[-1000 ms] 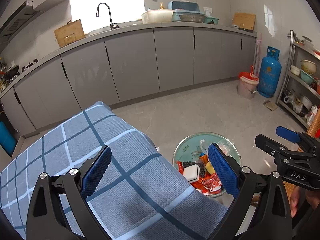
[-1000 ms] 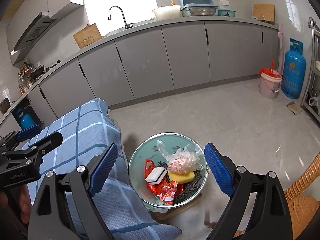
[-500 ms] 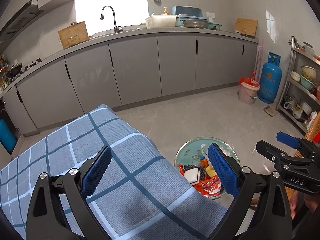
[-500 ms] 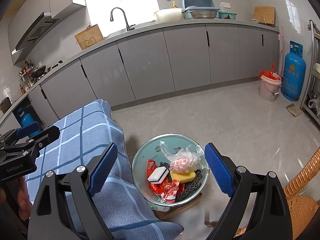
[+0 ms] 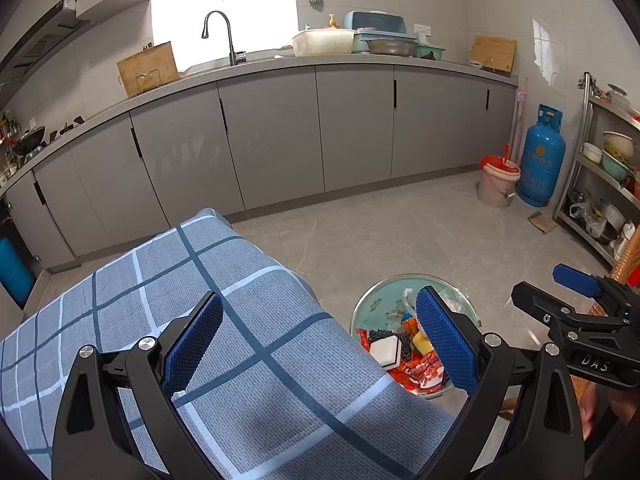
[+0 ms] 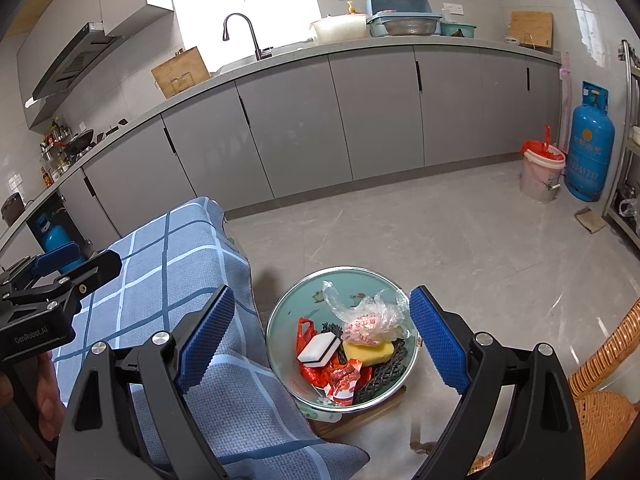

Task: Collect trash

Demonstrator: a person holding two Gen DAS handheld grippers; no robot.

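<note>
We can read "DAS" in white letters on the black right gripper [image 5: 576, 312]. We can read "GenRobot.AI" on the black left gripper [image 6: 60, 276]. The blue gas tank [image 6: 592, 144] has red numbers on it, but we cannot read them for sure.

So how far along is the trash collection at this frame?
It looks largely finished. The basin beside the table already holds a sponge, a yellow block, a clear plastic bag and red wrappers. Nothing is in hand: the left gripper and right gripper both hang with jaws open and empty. The visible blue checked tablecloth shows no trash left, though part of it is out of view.
</note>
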